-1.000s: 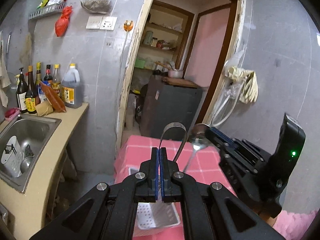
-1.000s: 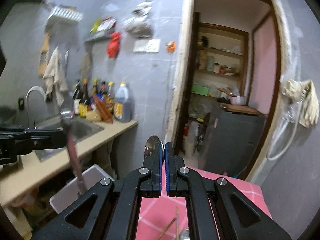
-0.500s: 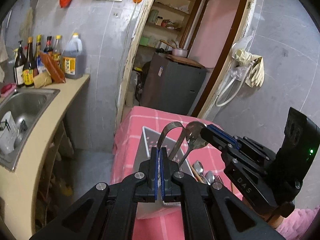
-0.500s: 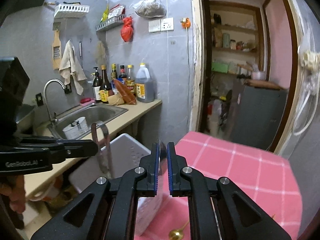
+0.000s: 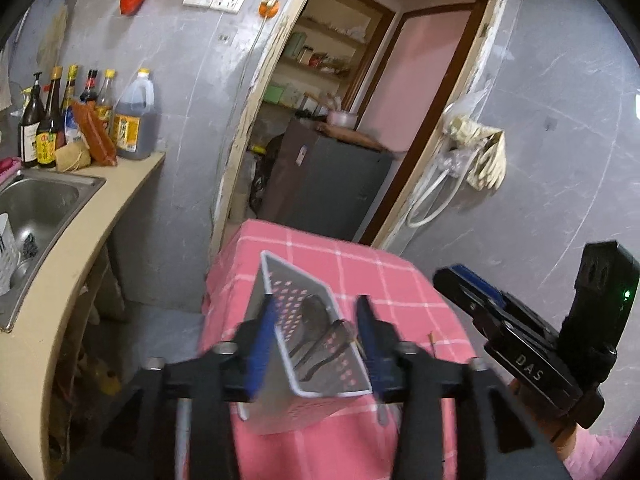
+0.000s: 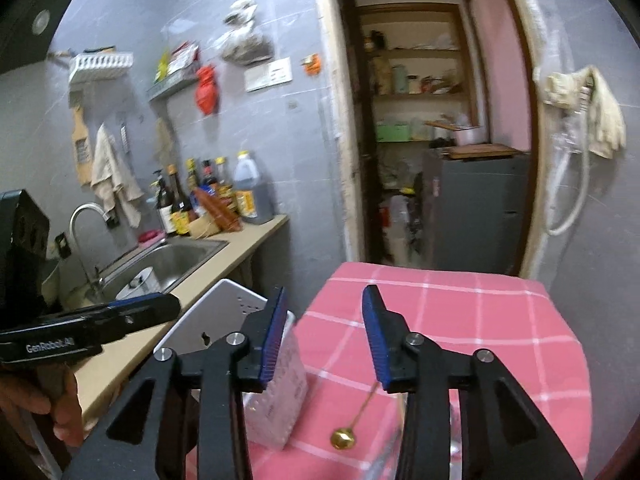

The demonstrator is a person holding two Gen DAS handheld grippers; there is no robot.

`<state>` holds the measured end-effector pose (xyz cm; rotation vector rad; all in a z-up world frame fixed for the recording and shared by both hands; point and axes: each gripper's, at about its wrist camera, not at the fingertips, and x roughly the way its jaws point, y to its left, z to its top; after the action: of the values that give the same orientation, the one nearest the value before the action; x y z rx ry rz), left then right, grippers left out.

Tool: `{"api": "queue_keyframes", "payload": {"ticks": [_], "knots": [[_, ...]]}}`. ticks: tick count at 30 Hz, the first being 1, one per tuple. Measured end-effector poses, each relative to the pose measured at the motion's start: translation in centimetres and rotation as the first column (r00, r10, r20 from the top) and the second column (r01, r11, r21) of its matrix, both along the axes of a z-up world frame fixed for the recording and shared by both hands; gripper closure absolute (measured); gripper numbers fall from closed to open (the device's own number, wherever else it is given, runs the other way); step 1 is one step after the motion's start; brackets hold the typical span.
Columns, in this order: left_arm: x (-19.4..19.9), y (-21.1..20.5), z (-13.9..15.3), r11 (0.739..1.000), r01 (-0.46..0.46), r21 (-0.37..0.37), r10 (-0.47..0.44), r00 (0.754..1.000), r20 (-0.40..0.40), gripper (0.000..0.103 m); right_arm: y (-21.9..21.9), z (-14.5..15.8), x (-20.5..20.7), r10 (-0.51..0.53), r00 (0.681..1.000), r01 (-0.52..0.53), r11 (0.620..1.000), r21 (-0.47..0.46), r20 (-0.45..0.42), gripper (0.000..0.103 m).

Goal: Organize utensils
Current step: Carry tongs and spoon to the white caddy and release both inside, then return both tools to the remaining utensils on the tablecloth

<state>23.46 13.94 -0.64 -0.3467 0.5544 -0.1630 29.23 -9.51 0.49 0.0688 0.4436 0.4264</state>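
Observation:
A white perforated basket (image 5: 298, 280) stands on the pink checked tablecloth (image 5: 360, 264). A metal spoon (image 5: 310, 314) and metal tongs (image 5: 334, 338) lie inside it. My left gripper (image 5: 316, 340) hovers just above the basket, its jaws opening with nothing pressed between the pads. My right gripper (image 6: 326, 332) is off to the basket's right, jaws also opening and empty; it shows in the left wrist view too (image 5: 476, 304). A small gold spoon (image 6: 348, 428) lies on the cloth below it. In the right wrist view the basket (image 6: 224, 320) is partly hidden behind my left finger.
A beige counter (image 5: 100, 216) with a steel sink (image 5: 36, 200) and several bottles (image 5: 80, 120) runs along the left, close to the table. A doorway with a dark cabinet (image 5: 328, 184) is behind. A thin stick (image 5: 433, 338) lies on the cloth. A person's hand (image 6: 60, 404) holds the left gripper.
Both grippers were shut, the left on the tongs and the right on a spoon, above the basket. Both have opened and the two pieces now lie in the basket. The right gripper pulled away rightward.

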Motion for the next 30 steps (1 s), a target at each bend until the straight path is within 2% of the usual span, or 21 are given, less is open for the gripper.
{"api": "queue_keyframes", "payload": {"ticks": [3,5,9,12,14,17,30], "knots": [[-0.8,-0.8,0.4,1.0,0.011,0.003,-0.011,0.999,0.044,0.045,-2.0,0.3,-1.6,-0.055,0.998,0.055,0.998,0.01,0.014,0.051],[-1.5,-1.6,0.6,1.0,0.016,0.02,-0.017,0.997,0.071,0.037,-3.4,0.3,-2.8,-0.093,0.995,0.093,0.996,0.015,0.018,0.039],[-3.1,-3.2,0.5,0.998,0.008,0.06,-0.015,0.993,0.114,0.012,-5.8,0.1,-4.9,-0.164,0.986,0.164,0.986,0.026,0.018,0.024],[-4.5,-4.6,0.3,0.995,0.014,0.099,-0.029,0.988,0.153,0.003,-7.7,-0.7,-6.5,-0.213,0.977,0.212,0.977,0.029,0.012,0.013],[-5.4,-5.8,0.0,0.991,0.032,0.133,-0.055,0.983,0.173,0.002,-8.7,-1.1,-7.4,-0.239,0.971,0.239,0.971,0.029,0.008,0.005],[-6.4,-7.4,-0.5,0.985,0.068,0.159,-0.096,0.979,0.179,0.001,-10.5,-2.0,-8.6,-0.274,0.962,0.274,0.961,0.022,0.003,0.002],[-6.6,-12.7,-4.2,0.978,0.111,0.175,-0.131,0.986,0.107,0.001,-15.9,-5.2,-9.6,-0.353,0.933,0.352,0.936,-0.028,-0.07,0.001]]}}
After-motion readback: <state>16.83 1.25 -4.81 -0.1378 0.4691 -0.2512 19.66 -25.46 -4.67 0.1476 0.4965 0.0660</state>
